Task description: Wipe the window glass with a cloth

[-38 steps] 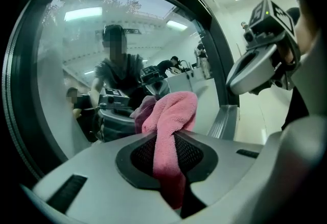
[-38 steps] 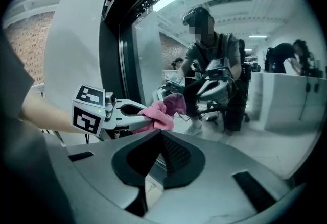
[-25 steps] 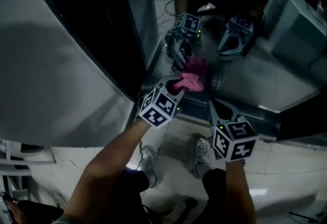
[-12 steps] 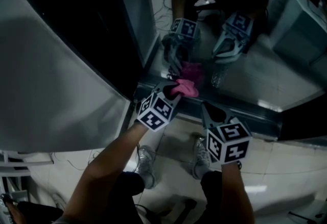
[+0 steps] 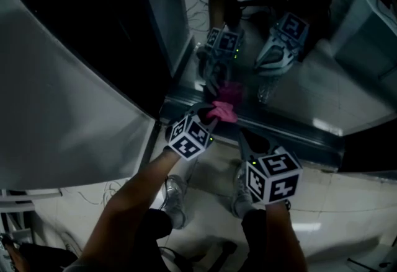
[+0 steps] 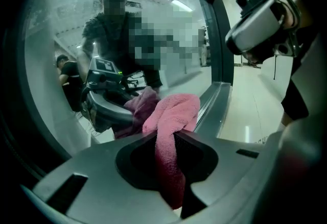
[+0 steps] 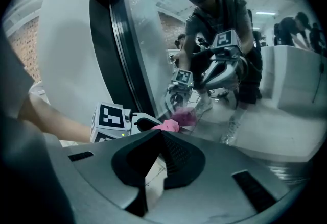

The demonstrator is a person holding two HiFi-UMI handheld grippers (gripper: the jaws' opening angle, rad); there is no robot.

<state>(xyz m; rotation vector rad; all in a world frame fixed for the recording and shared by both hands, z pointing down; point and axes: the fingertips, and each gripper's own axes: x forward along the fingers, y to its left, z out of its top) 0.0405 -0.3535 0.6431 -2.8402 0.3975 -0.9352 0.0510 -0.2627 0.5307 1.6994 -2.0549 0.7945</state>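
Observation:
A pink cloth (image 5: 222, 111) is pinched in my left gripper (image 5: 211, 117), which is shut on it and presses it against the bottom of the window glass (image 5: 304, 88). In the left gripper view the cloth (image 6: 171, 116) bulges out of the shut jaws of the left gripper (image 6: 166, 139) against the glass (image 6: 56, 39), which mirrors it. My right gripper (image 5: 245, 137) hovers just right of the left one, shut and empty, short of the glass. From the right gripper view its jaws (image 7: 161, 133) meet at the tips, with the left gripper (image 7: 145, 122) and the cloth (image 7: 167, 126) ahead.
A dark vertical frame post (image 5: 155, 23) stands left of the pane and a grey sill (image 5: 291, 131) runs under it. A pale wall panel (image 5: 56, 109) fills the left. The person's shoes (image 5: 175, 199) stand on the tiled floor below. The glass reflects both grippers (image 5: 226, 41).
The left gripper has slid the cloth down the glass toward the sill. The right gripper has drifted left and back, closer to the person.

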